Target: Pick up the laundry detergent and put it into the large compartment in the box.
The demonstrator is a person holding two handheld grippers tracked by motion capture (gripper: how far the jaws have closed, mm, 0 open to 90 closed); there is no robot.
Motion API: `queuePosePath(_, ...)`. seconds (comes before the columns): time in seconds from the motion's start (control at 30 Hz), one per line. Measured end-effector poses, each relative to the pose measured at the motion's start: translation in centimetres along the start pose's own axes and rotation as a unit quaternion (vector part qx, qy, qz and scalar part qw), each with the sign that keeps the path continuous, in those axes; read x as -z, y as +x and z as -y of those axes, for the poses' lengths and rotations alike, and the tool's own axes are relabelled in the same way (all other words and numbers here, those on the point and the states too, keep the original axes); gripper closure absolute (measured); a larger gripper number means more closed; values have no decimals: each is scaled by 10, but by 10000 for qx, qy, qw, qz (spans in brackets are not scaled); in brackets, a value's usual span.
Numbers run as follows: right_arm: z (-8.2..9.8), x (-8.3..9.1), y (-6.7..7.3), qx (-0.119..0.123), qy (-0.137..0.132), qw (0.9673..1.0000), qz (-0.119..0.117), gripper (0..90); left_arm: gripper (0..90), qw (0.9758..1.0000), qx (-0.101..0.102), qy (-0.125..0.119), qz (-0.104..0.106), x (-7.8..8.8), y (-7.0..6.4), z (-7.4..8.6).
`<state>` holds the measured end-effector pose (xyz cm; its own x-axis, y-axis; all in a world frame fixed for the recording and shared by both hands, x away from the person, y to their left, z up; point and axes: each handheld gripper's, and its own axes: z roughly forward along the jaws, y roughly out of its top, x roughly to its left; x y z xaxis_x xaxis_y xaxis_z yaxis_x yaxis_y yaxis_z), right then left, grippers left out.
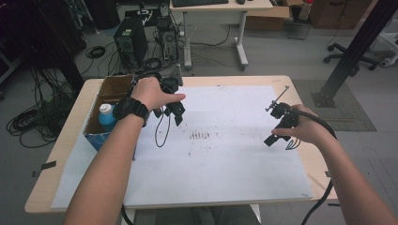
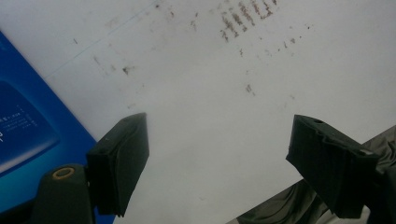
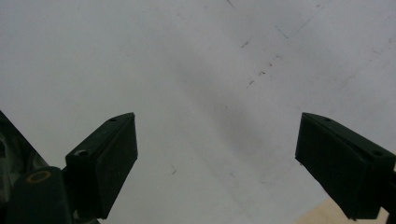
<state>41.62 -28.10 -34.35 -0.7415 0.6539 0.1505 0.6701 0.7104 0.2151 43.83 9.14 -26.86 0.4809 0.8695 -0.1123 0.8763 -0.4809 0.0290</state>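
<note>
Both grippers hang over a large white sheet (image 1: 225, 154) that covers most of a pale wooden table (image 1: 309, 164), and neither holds anything. The left gripper (image 1: 171, 112) is near the sheet's far left corner, just beside an open cardboard box (image 1: 110, 91) with a blue printed side; its jaws stand wide apart with only bare sheet between them in the left gripper view. In that same view a blue panel of the box (image 2: 28, 135) fills the left edge and carries a few lines of small white writing, too tiny and blurred to read. Inside the box stands a blue bottle (image 1: 106, 117) with a white cap, the thing nearest the left gripper, close to it but apart from it. The right gripper (image 1: 277, 131) is well apart from the left, near the sheet's right edge, and its jaws also gape wide over empty sheet in the right gripper view. Brownish smudges (image 1: 201, 136) mark the middle of the sheet between the two grippers; they form short rows of strokes but spell out no legible word. A black watch (image 1: 133, 108) sits on the left wrist.
</note>
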Motion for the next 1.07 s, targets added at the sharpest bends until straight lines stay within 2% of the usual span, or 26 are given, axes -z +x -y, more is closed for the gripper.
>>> queuePosePath(1.07, 0, 3, 5, 30, -21, 10000, 17, 129, 205, 9999, 41, -31, 150, -1, -2, 4)
